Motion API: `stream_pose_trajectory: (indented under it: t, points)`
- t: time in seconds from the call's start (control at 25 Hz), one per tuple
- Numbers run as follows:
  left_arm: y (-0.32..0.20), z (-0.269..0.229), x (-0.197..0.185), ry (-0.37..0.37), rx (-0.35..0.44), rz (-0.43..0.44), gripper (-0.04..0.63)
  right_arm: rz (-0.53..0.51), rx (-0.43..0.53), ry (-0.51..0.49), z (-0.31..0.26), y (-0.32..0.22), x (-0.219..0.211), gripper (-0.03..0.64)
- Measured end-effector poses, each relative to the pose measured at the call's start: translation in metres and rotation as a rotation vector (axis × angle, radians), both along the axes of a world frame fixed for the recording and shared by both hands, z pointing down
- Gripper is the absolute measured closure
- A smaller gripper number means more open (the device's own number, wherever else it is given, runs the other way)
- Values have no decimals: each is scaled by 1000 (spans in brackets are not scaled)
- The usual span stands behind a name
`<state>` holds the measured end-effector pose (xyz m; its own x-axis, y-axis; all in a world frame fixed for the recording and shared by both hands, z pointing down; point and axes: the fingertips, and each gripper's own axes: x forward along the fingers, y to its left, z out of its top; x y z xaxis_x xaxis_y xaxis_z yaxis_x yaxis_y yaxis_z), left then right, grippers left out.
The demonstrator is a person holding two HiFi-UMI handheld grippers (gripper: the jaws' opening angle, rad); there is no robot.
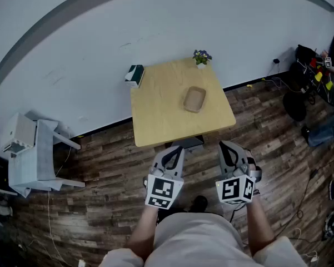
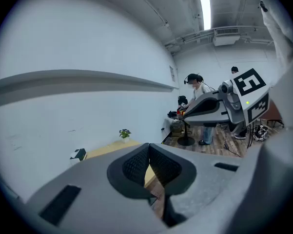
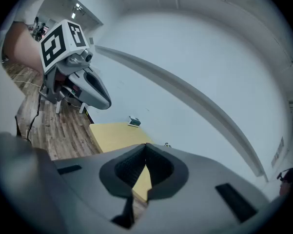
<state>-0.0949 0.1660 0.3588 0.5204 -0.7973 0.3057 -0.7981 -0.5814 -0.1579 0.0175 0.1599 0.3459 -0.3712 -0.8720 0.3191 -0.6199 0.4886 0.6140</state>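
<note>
On the middle of a square wooden table [image 1: 155,121], a little toward its right edge, lies a shallow tan tray [image 1: 194,99] with rounded corners, lying flat and apart from everything else on the top. A small potted plant [image 1: 201,57] stands at the far right corner against the white wall, and a green-and-white box [image 1: 135,75] sits at the far left corner. The left gripper [image 1: 175,149] and the right gripper [image 1: 229,148] hover side by side over the plank floor just at the table's near edge, well apart from the tray, with the table's near half between. Each gripper's jaws are pressed together at the tips with nothing between them. A white chair [image 1: 41,154] stands off to the left, and cables [image 1: 278,82] trail along the wall on the right.
</note>
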Motion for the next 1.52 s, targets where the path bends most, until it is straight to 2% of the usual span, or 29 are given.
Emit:
stream_pose_trajectory:
  t: [0.28, 0.56, 0.76, 0.96, 1.52]
  points:
    - [3, -4, -3, 9, 4, -5, 591, -24, -1, 8, -1, 3, -12, 614]
    - [11, -3, 5, 11, 0, -11, 591, -36, -5, 20, 1, 11, -5, 612]
    - [19, -1, 16, 11, -5, -9, 591, -32, 10, -50, -3, 18, 4, 612]
    - [29, 2, 26, 24, -8, -9, 591, -37, 3, -41, 3, 26, 11, 612]
    - [31, 8, 27, 111, -39, -22, 589, -14, -46, -53, 16, 34, 15, 606]
